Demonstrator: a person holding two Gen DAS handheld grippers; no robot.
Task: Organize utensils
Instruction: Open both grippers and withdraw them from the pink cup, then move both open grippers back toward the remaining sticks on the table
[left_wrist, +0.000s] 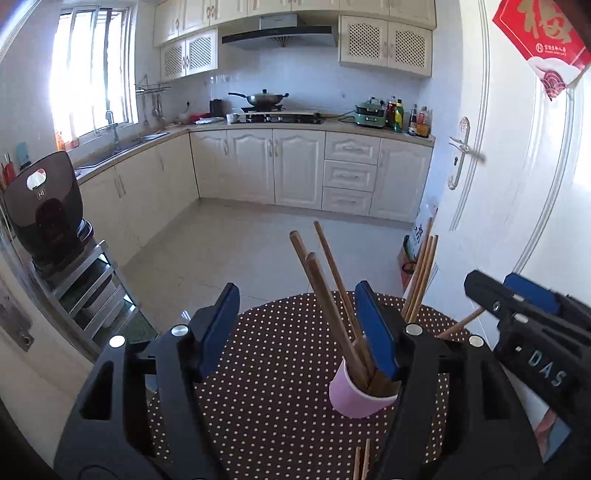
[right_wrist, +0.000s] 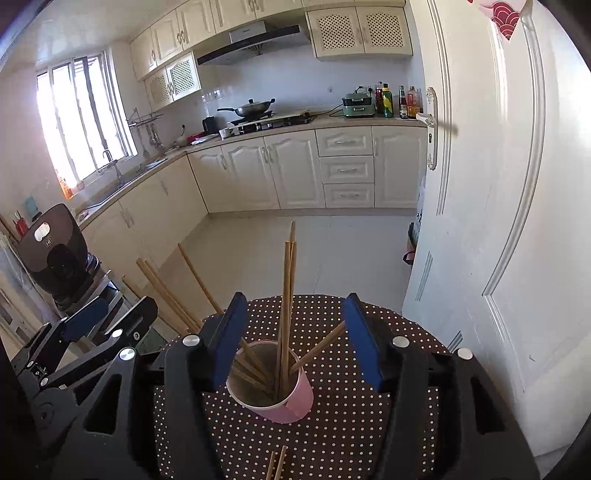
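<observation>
We list one pink cup (right_wrist: 275, 387) of chopsticks (right_wrist: 286, 295) on the dotted table (right_wrist: 332, 424). Our left gripper (left_wrist: 299, 325) and right gripper (right_wrist: 291, 332) both stand wide, holding nothing.

Bright daylight floods through the window (left_wrist: 92, 74), blowing it out; fisheye curvature bends and darkens the edges.

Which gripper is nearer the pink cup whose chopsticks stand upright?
Right. The pink cup sits just ahead of the right gripper, framed by its open fingers. The left gripper is off to the cup's left, clearly apart.
</observation>
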